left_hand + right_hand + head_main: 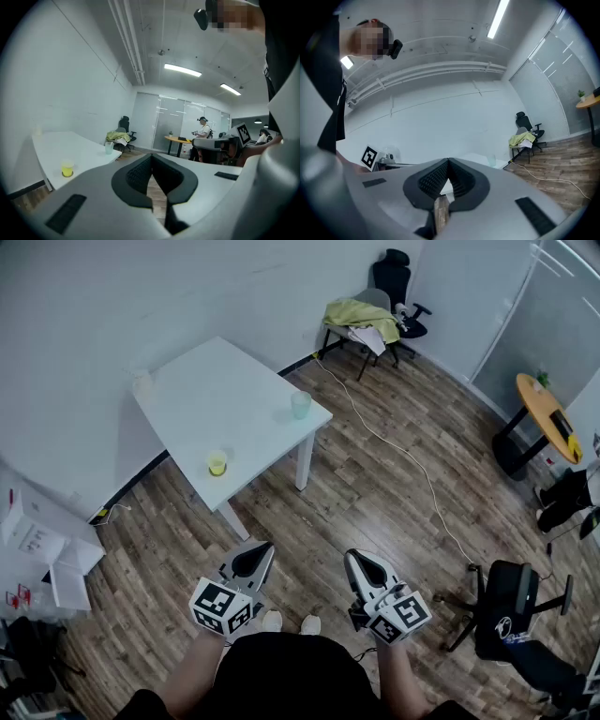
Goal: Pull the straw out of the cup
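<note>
A white table (216,390) stands ahead of me on the wood floor. It carries a small yellow cup (217,463) near its front edge and a pale clear cup (300,405) at its right corner. I cannot make out a straw at this distance. My left gripper (251,564) and right gripper (367,569) hang close to my body, well short of the table, both shut and holding nothing. In the left gripper view the shut gripper (151,157) points past the yellow cup (67,169) and the clear cup (108,147). In the right gripper view the gripper (448,161) is shut and the clear cup (491,160) shows faintly.
A white cable (403,451) runs across the floor right of the table. A chair with a yellow cloth (361,320) stands at the back, a black office chair (511,601) at my right, a round orange table (548,413) farther right. Papers (56,563) lie at the left. A person (202,132) stands by the far desk.
</note>
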### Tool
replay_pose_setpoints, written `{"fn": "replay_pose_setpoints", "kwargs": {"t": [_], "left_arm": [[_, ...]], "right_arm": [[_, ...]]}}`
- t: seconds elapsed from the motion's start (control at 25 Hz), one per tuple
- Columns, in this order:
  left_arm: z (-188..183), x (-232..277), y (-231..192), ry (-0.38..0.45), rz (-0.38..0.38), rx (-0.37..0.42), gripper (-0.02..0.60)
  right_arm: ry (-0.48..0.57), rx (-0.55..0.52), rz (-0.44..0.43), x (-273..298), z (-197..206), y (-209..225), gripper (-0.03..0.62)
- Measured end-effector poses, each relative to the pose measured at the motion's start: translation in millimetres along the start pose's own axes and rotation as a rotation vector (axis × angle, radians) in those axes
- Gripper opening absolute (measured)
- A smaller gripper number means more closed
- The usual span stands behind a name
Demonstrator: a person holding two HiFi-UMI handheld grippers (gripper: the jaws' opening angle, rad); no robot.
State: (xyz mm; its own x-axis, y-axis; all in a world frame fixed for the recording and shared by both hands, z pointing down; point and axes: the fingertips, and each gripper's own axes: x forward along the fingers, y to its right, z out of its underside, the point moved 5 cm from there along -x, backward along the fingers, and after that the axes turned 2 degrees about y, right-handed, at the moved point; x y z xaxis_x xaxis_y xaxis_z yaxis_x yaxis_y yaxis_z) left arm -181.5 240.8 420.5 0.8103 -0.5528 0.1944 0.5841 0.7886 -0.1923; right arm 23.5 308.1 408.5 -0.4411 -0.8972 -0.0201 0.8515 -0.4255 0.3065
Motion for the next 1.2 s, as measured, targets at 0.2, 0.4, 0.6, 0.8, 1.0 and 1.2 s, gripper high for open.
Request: {"fn": "replay_pose_setpoints", "kwargs": {"t": [0.2,0.4,0.6,0.8,1.0,1.2], "left_arm": [[1.6,-9.8,-0.3,0.008,-0.009,0.001,0.014],[-0.3,-10.3,-3.2,0.011,-0.001,0.007,0.014],[-1.0,-3.8,2.8,0.015,-0.009,0.010,0.014],[-0.9,5.0,14.9,0.025,-0.004,0.009,0.014],[4.1,12.3,28.4,0.026,-0.024,0.007,0.014],[12.3,20.4,48.1,0.017,-0.018,0.014,0.014]], "right_arm": [[0.000,0.000,0.004,-5.4,2.9,-10.9,0.021],[-0.001,-0.001,0.003,-4.7,3.3,-15.3,0.021],[-0.010,-0.014,-0.023,-10.3,1.5,-13.6,0.023],[-0.019,-0.010,-0.039,-17.4,1.0,-2.8,0.022],[-0.033,0.002,-0.058,-29.3,4.4,9.6,0.023],[-0.035,0.010,-0.067,-44.4,7.0,22.7,0.022]]}}
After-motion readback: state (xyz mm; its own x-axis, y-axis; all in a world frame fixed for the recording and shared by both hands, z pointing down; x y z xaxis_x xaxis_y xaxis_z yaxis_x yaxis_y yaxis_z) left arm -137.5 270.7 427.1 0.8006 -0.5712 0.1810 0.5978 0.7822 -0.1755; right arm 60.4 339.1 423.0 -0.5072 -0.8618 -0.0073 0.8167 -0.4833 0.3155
